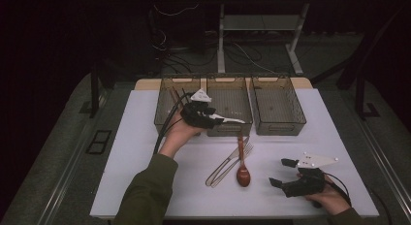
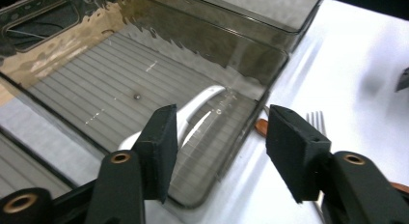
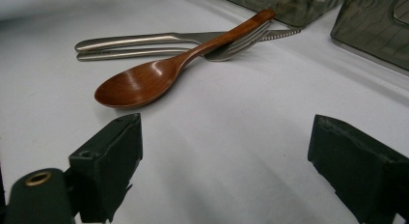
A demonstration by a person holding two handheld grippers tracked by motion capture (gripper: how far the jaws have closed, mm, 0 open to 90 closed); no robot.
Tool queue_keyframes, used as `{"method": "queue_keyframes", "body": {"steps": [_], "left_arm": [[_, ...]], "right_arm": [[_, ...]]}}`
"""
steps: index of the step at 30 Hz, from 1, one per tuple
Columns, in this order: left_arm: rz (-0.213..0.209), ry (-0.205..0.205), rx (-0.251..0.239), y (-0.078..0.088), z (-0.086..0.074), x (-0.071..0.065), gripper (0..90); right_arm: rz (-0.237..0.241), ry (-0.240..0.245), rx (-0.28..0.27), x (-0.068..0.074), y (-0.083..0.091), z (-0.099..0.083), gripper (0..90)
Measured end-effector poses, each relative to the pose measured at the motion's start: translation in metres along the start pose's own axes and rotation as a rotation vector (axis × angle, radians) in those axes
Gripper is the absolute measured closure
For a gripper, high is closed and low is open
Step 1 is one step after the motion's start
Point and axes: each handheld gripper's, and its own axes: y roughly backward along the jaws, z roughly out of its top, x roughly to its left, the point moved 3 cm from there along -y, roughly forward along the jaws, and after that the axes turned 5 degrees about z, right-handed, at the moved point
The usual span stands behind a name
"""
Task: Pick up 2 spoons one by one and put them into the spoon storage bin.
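While the left gripper (image 2: 219,151) hangs jaws apart over what looks like a white utensil (image 2: 193,110), the right gripper (image 3: 224,159) rests wide open.

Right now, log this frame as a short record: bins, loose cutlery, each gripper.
bins: three clear bins in a row at the table's far side
white utensil: lying in the middle bin
left gripper: jaws apart over the middle bin's near edge, nothing pressed between them
right gripper: open, low over the table
wooden spoon: handle lying across the fork and the knife
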Motion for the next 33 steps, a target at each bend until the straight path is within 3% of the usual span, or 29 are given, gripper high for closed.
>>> {"method": "queue_keyframes", "body": {"steps": [4,8,18,20,25,31,33], "left_arm": [[-0.011,-0.01,-0.007,0.013,-0.009,-0.005,38.9],[-0.01,0.008,-0.027,0.024,-0.02,-0.013,35.9],[0.008,0.015,-0.019,0.045,-0.058,-0.029,30.0],[0.022,0.024,-0.02,0.049,-0.065,-0.032,28.1],[0.037,0.041,-0.022,0.057,-0.086,-0.04,21.5],[0.051,0.05,-0.034,0.069,-0.107,-0.048,15.4],[0.05,0.066,-0.041,0.072,-0.114,-0.051,13.9]], "right_arm": [[-0.002,0.004,0.001,0.001,0.0,0.001,11.8],[0.002,-0.015,0.007,0.001,-0.001,0.0,11.8],[0.042,-0.048,0.084,0.006,-0.001,0.007,12.0],[0.046,-0.068,0.095,0.007,-0.002,0.011,15.6],[0.041,-0.089,0.103,0.01,-0.008,0.017,40.4],[0.046,-0.086,0.121,0.013,-0.023,0.029,62.8],[0.028,-0.086,0.13,0.011,-0.029,0.032,69.8]]}}
